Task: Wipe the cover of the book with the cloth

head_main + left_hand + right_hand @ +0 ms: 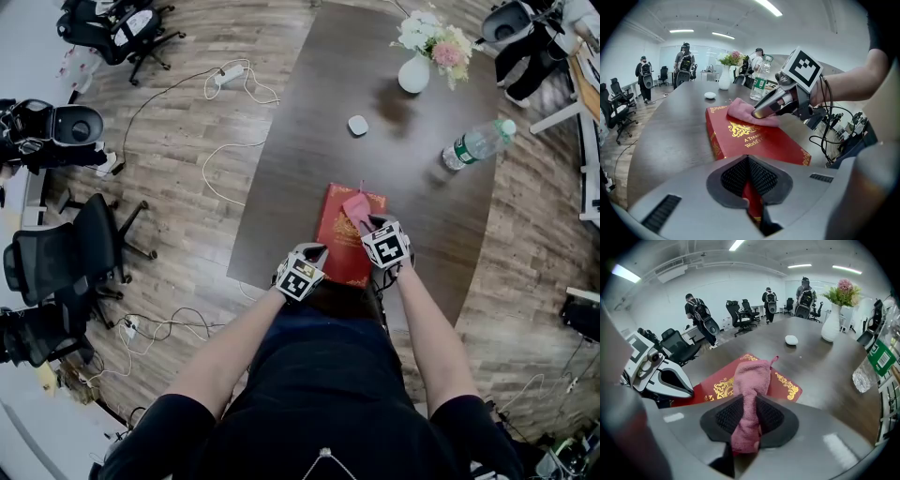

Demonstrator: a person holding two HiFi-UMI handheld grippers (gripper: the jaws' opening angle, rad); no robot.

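My right gripper (749, 425) pinches the pink terry cloth (751, 376), which drapes forward onto the far half of the red hardcover book with gold print (337, 248) on the dark wooden table (309, 141). My left gripper (749, 187) clamps the book's near edge. The book's long axis runs away from me, so I'd stroke along it.
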